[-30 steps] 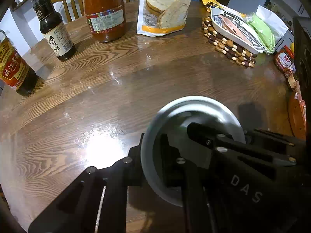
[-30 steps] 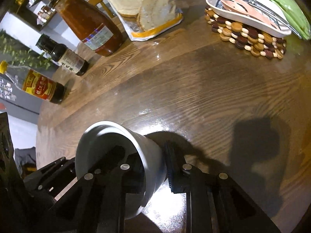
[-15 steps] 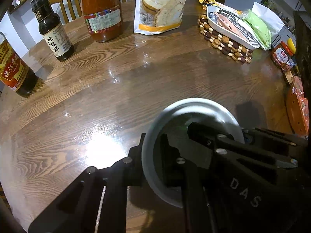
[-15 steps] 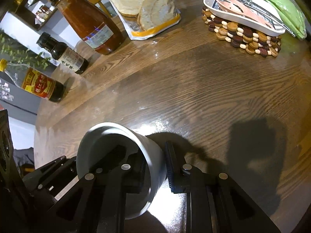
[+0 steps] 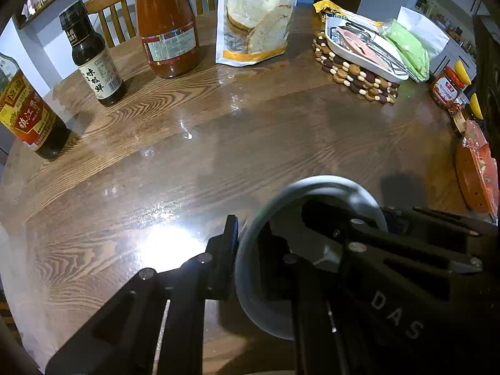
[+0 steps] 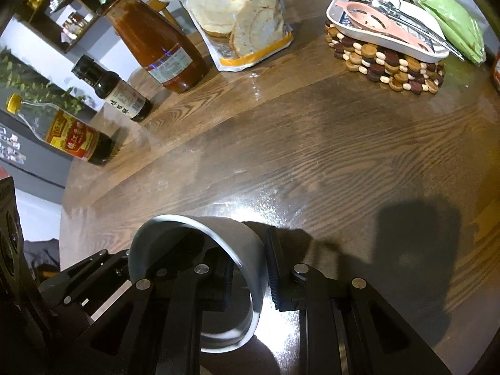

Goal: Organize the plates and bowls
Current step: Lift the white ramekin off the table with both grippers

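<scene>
bowl (image 5: 312, 193) wall pinched by the left gripper (image 5: 250, 256) above the table's (image 5: 218, 143) near edge, seemingly to carry it, its base hidden behind black fingers; in the right view, the right gripper (image 6: 250, 275) clamps the opposite wall, the bowl tilted, its bottom cut off.

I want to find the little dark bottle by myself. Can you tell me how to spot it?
Look at the far left of the round wooden table, where three bottles stand in a row. The soy sauce bottle is the middle one, between the yellow-capped vinegar bottle and the big orange sauce bottle. It is the shortest, with a black cap and a white label.
</scene>
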{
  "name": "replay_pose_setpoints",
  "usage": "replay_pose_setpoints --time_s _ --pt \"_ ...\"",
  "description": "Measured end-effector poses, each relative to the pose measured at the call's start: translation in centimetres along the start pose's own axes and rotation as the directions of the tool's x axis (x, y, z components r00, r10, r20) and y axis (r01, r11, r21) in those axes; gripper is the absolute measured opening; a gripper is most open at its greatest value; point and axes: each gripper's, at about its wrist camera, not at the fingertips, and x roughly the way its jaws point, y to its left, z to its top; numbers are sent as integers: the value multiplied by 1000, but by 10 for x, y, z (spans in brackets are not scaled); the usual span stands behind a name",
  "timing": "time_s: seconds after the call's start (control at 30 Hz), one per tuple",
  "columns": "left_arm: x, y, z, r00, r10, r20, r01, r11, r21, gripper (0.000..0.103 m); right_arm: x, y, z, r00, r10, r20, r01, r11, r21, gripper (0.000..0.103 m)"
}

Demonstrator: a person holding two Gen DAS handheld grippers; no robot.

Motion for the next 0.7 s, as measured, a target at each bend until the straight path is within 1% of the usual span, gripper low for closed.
replay_pose_setpoints --time_s 0.37,0.57,0.7 --pt "-20 -8 -7 999 -8 41 7 1000 11 11 -22 5 -9 999 -15 31 15 1000 -26 23" --pt "-33 -11 -10 997 5 71 -6 1000 6 11 -36 6 -11 999 0 52 1 999 -38 23" --pt "-41 -16 -12 996 27 87 -27 1000 0 10 -44 6 -13 998 16 61 -12 998 -56 23"
